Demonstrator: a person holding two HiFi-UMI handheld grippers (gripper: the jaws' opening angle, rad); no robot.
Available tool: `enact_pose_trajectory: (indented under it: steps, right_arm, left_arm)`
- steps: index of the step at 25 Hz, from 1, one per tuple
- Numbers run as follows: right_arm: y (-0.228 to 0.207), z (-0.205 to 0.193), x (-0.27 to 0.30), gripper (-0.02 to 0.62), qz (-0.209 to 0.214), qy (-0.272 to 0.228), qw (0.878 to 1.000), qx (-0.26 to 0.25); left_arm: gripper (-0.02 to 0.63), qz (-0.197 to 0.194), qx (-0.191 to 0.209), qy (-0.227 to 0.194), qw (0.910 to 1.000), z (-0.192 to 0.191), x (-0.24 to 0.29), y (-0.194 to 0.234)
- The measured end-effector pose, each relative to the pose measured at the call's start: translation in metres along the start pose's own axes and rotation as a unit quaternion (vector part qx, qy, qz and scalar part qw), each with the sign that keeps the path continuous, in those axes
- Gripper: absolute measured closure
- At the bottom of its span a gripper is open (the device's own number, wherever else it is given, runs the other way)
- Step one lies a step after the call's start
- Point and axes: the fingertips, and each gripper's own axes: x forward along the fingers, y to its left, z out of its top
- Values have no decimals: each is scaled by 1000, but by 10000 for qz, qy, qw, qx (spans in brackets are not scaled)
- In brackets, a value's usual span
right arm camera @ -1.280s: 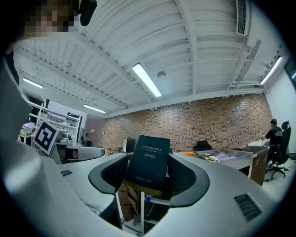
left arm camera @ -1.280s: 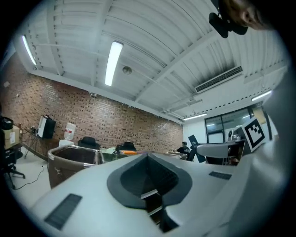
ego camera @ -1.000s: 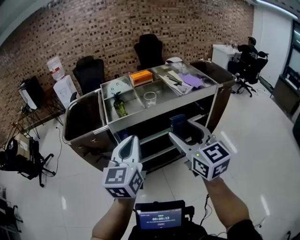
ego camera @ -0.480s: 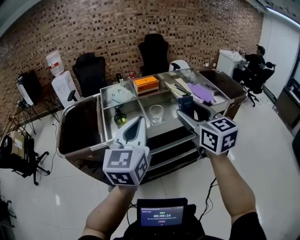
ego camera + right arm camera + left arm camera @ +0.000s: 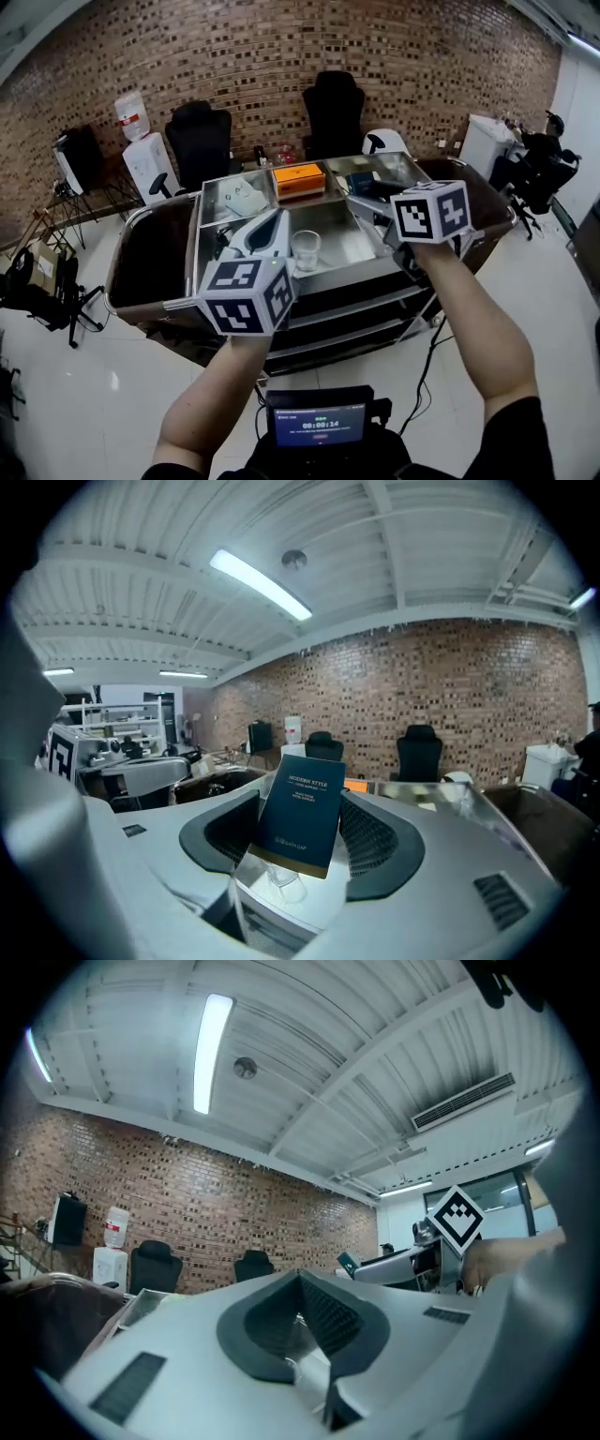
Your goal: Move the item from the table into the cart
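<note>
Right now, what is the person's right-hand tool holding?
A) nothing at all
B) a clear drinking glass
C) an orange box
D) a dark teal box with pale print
D: in the right gripper view, the right tool has its two jaws closed on the sides of the dark teal box, which stands tilted between them.
</note>
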Motion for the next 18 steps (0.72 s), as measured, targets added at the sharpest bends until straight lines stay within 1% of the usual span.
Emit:
enact_pose_trajectory:
  steps: [3,4,6,9,13,15,18]
  right_arm:
    - [-29,-10,33,351,418,561,9970,331]
    - [-39,-12,44,351,457,736,9956,351]
    - [-57,-19,66,351,391,1089,9929,269]
    - [-70,-38,102,351,388,1597,9860,297]
    - [-77,-65,139,351,497,2182,9733,514]
    - [-80,-79,153,351,472,2501,9656,525]
    - [-76,-100,172,351,499,3020,9510,441]
  left_arm:
    - [606,171,-91,91,9998,-5,33,1]
    - [606,248,-60,110,9996,-4,42,4]
    - [606,461,-31,168,9988,-6,59,18]
    - [606,722,-312,405,9961,-17,84,49]
    - [606,807,-459,839,9921,-41,110,73]
    - [606,837,-471,956,9908,-50,117,82]
    - [606,836,-472,1038,9900,-58,124,93]
